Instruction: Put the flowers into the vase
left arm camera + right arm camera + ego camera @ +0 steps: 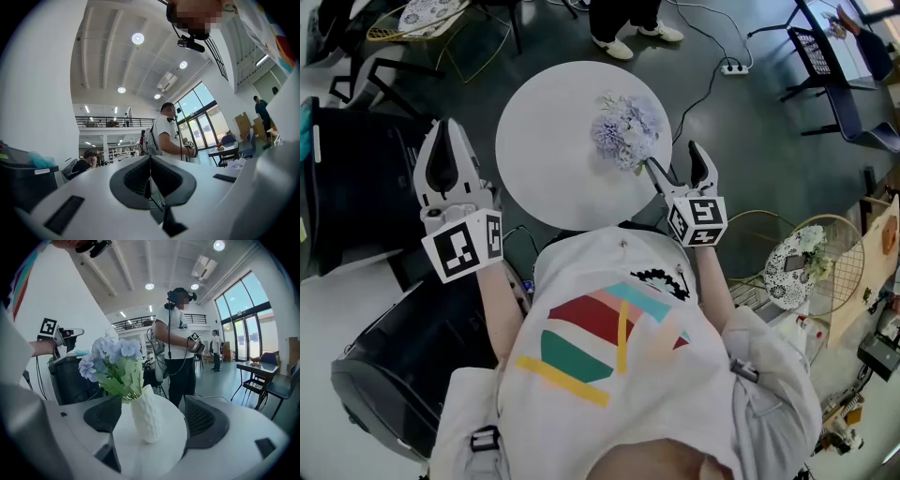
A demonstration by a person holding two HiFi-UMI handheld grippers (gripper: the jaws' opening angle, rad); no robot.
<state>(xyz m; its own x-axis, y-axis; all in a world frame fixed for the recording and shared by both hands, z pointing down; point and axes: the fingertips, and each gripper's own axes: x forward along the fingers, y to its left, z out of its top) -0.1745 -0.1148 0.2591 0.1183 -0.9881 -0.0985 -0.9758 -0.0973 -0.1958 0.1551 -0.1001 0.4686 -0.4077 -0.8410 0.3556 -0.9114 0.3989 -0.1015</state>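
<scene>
A bunch of pale blue flowers (625,129) with green leaves stands in a white textured vase (147,416) on the round white table (548,141). In the right gripper view the blooms (111,355) lean left out of the vase's mouth. My right gripper (672,161) is open at the table's near right edge, just short of the vase. Its jaws frame the vase without touching it (152,404). My left gripper (447,133) is shut with nothing in it and hangs off the table to the left. It points up into the room (150,177).
Black cases (356,187) and a black bin (394,375) stand left of the table. A wire chair with a floral cushion (797,264) is at the right. A person (176,333) holding grippers stands beyond the table. A power strip (733,67) lies on the floor.
</scene>
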